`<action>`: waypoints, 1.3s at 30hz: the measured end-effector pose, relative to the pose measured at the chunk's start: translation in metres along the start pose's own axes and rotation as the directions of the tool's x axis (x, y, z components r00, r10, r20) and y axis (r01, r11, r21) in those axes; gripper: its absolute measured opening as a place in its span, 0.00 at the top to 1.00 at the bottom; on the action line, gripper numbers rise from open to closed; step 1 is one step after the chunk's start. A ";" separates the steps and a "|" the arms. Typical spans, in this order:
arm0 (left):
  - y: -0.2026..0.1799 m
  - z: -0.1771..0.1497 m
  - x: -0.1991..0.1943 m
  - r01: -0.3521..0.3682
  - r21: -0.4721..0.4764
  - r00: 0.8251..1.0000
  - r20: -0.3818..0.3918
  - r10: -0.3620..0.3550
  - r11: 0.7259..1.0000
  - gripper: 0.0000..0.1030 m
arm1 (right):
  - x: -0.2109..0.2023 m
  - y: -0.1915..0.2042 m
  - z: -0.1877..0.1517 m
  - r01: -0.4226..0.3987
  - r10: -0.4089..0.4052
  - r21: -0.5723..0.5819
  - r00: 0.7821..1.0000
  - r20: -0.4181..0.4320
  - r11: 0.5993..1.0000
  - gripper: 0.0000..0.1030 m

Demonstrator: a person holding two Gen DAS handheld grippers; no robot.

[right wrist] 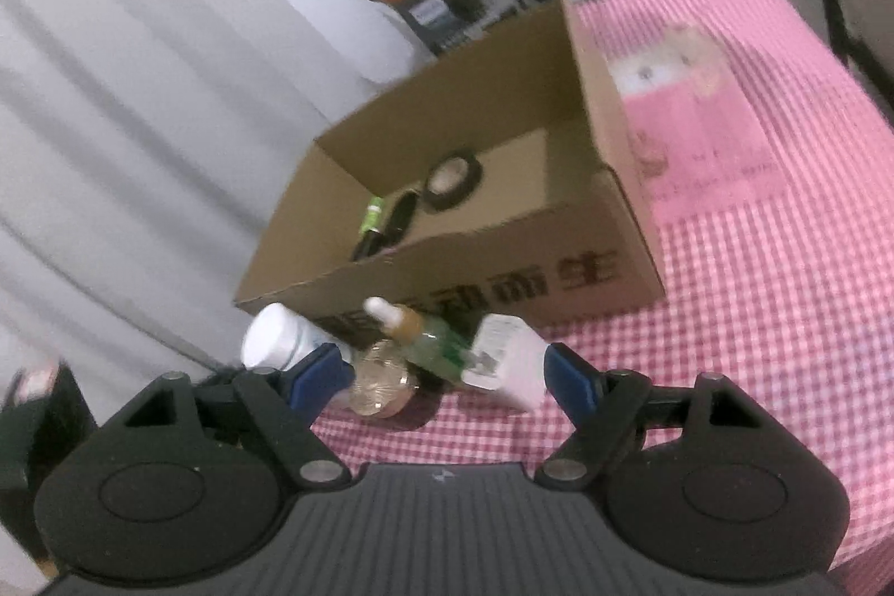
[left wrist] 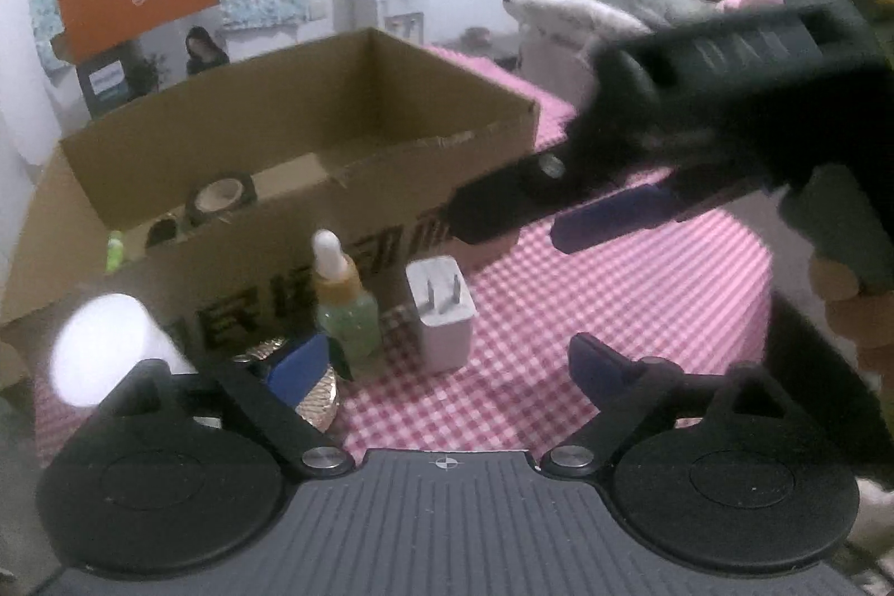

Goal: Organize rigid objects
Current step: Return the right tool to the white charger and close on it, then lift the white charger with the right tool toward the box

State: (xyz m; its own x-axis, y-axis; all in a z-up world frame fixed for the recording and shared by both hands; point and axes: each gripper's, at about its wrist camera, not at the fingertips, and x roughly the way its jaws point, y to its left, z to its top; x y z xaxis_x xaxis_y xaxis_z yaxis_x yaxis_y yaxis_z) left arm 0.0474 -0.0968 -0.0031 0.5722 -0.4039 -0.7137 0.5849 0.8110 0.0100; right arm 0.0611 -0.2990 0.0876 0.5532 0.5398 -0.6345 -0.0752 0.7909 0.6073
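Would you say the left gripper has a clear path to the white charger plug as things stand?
Probably yes: the left gripper is open, the white charger plug stands just ahead on the cloth, and the right gripper hovers higher.

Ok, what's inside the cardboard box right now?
In the cardboard box: a black tape roll, a green tube and a dark item beside it. The near wall hides the floor behind it.

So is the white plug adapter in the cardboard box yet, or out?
Out. The white plug adapter stands on the checked cloth before the cardboard box, prongs up.
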 end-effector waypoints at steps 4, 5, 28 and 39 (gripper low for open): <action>-0.003 -0.001 0.019 -0.006 0.022 0.999 -0.038 0.007 1.000 0.27 | 0.017 -0.020 0.006 -0.010 0.012 0.073 1.000 -0.022 0.997 0.30; -0.004 -0.002 0.022 -0.007 0.024 0.999 -0.043 0.008 1.000 0.30 | 0.022 -0.024 0.008 -0.015 0.018 0.092 1.000 -0.026 0.996 0.34; -0.010 0.004 0.039 0.082 0.019 0.995 -0.060 -0.081 0.996 0.62 | 0.049 -0.062 -0.005 -0.015 0.038 0.252 0.996 -0.085 0.968 0.69; -0.032 -0.002 0.044 0.093 0.091 0.993 -0.086 -0.085 0.992 0.61 | 0.022 -0.075 -0.028 0.020 0.004 0.303 0.997 -0.079 0.953 0.64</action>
State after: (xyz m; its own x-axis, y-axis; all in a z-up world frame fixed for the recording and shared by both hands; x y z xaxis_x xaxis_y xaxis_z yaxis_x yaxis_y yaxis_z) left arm 0.0526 -0.1403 -0.0366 0.4690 -0.4332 -0.7696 0.6855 0.7281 0.0079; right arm 0.0557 -0.3382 0.0142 0.4858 0.5641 -0.6677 0.1904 0.6773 0.7107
